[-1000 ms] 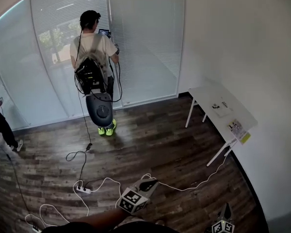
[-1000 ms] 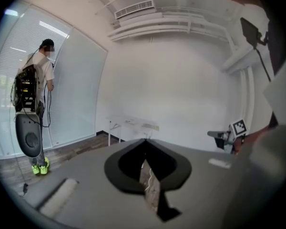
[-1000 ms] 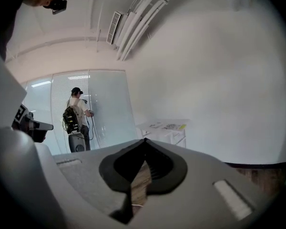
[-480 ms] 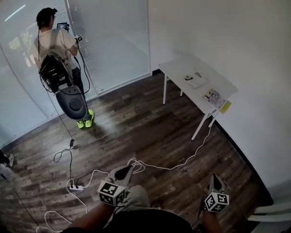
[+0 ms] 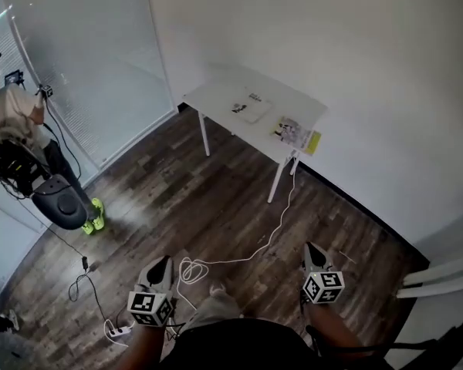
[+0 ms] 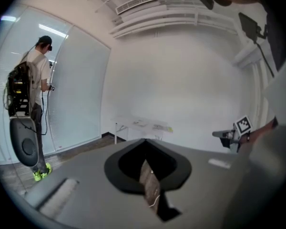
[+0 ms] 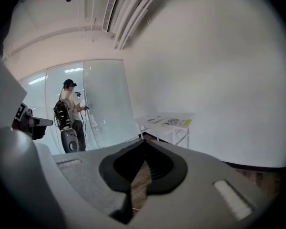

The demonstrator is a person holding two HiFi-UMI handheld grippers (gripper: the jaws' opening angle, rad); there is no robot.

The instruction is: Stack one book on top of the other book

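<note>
Books: we count two, white book (image 5: 249, 108) and colourful book (image 5: 295, 133), flat on table (image 5: 216, 95), side by side, apart, not stacked. Grippers: two. Left gripper (image 5: 163, 264): jaws together, nothing between. Right gripper (image 5: 309, 249): jaws together, likewise empty. Both over floor (image 5: 201, 199), well apart from table. We see one person (image 5: 15, 129) by glass wall (image 5: 85, 60), one cable (image 5: 255, 249) across floor.

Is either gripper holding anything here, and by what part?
Nothing is held. The left gripper and right gripper are both shut and empty; the books lie on the white table ahead.
</note>
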